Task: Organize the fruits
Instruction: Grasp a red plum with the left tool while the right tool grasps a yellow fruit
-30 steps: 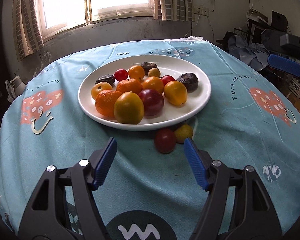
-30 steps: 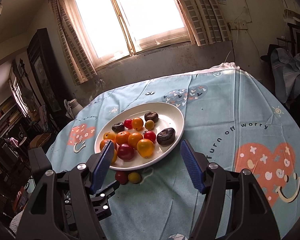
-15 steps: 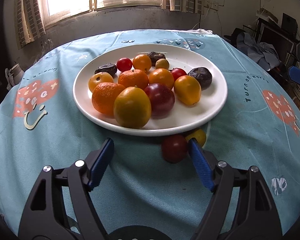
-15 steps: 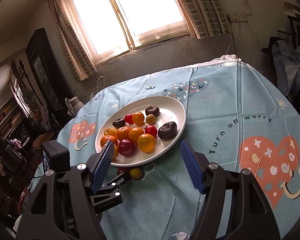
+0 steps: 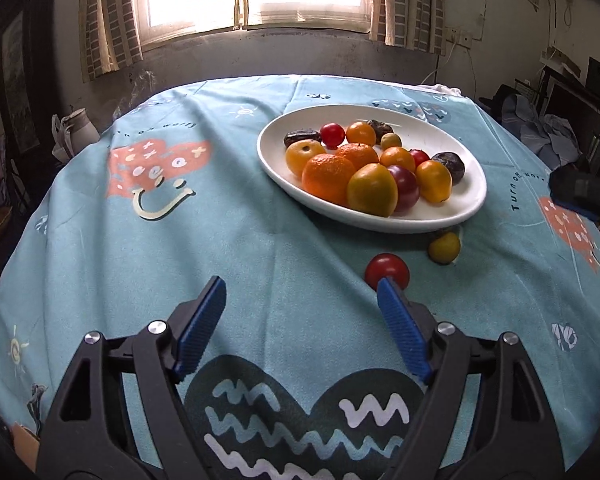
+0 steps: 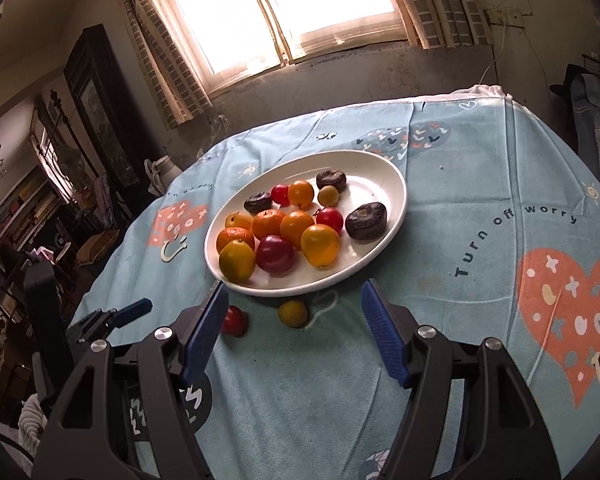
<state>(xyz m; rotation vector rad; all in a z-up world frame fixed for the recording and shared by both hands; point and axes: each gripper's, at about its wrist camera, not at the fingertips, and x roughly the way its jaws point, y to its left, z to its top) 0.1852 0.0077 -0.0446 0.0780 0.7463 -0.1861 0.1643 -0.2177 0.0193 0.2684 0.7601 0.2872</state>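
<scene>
A white oval plate (image 5: 466,200) (image 6: 392,184) holds several oranges, yellow fruits, red tomatoes and dark fruits. Two fruits lie loose on the cloth in front of it: a red tomato (image 5: 387,269) (image 6: 236,320) and a small yellow fruit (image 5: 444,247) (image 6: 293,313). My left gripper (image 5: 300,300) is open and empty; its right fingertip is just in front of the red tomato. My right gripper (image 6: 292,304) is open and empty, with the yellow fruit between its fingertips in the right wrist view and the tomato partly hidden behind its left finger.
The round table has a light blue printed cloth (image 5: 180,240). The left gripper's blue fingertip (image 6: 134,308) shows at the left of the right wrist view. A white jug (image 5: 76,128) stands beyond the far left table edge. Clutter and furniture ring the table.
My left gripper has swung left and pulled back, so the plate and loose fruits now sit to its right. My right gripper has moved closer to the plate and the loose fruits.
</scene>
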